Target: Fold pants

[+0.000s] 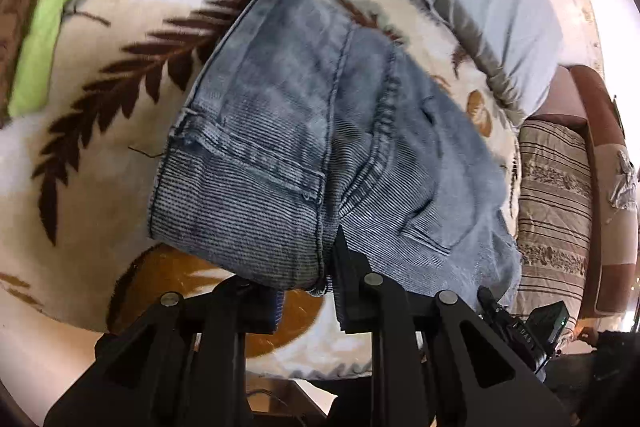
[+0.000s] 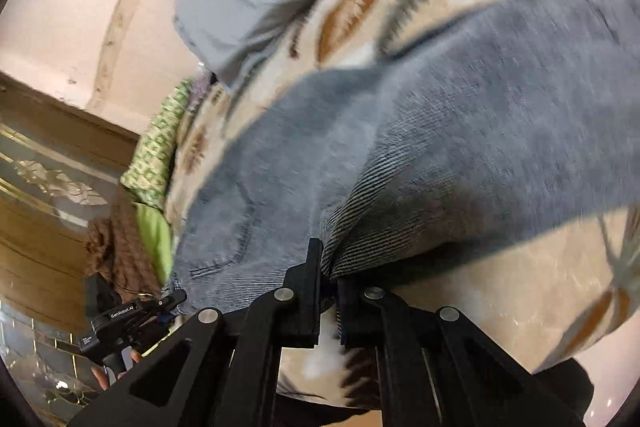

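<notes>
Leaf-patterned blanket point(image 1: 100, 131) carries the jeans point(image 1: 280, 131), already folded to a short stack. Both the left gripper point(image 1: 308, 291) and right gripper point(image 2: 329, 283) pinch its near edge; lift both corners together, level, keeping layers aligned.

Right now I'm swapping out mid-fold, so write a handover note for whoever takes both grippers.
Left gripper: closing on the near edge of the faded blue denim pants; grip not confirmed.
Right gripper: shut on the pants' near edge.
Pants lie partly folded on the cream leaf-patterned blanket.
Done: first folds, edge gripped.
Left: confirm left grip, then carry the edge over for the next fold.
</notes>
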Action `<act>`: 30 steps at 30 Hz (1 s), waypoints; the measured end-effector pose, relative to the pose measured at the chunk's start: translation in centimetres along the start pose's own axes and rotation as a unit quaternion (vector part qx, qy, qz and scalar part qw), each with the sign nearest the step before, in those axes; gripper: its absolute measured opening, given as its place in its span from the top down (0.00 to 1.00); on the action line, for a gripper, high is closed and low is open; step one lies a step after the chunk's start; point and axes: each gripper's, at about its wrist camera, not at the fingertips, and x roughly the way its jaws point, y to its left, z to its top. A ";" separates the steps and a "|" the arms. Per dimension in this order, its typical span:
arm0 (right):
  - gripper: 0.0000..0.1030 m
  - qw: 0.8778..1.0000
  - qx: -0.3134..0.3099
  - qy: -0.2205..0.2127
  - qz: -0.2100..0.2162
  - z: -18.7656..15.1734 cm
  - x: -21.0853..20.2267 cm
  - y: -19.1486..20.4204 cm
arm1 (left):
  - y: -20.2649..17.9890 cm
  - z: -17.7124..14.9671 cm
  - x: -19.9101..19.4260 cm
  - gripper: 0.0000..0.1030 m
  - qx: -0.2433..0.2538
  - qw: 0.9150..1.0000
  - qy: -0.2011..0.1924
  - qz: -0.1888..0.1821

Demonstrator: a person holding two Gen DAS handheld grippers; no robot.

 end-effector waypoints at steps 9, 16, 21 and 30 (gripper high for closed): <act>0.89 1.000 -0.018 0.008 -0.018 0.0 0.6 0.1 | -0.6 -0.1 -1.3 0.74 0.031 0.999 0.017 -0.021; 0.76 0.997 -0.051 -0.050 -0.034 1.2 -9.1 -2.4 | -5.6 -2.6 -7.2 0.63 0.188 0.981 -0.012 -0.041; 0.65 0.985 -0.016 -0.144 -0.090 4.6 -16.5 -7.6 | -14.0 -0.9 -6.3 0.35 0.303 0.952 -0.036 -0.020; 0.60 0.983 0.039 -0.142 -0.107 9.4 -16.4 -13.7 | -31.2 1.0 5.3 0.34 0.446 0.890 0.089 0.033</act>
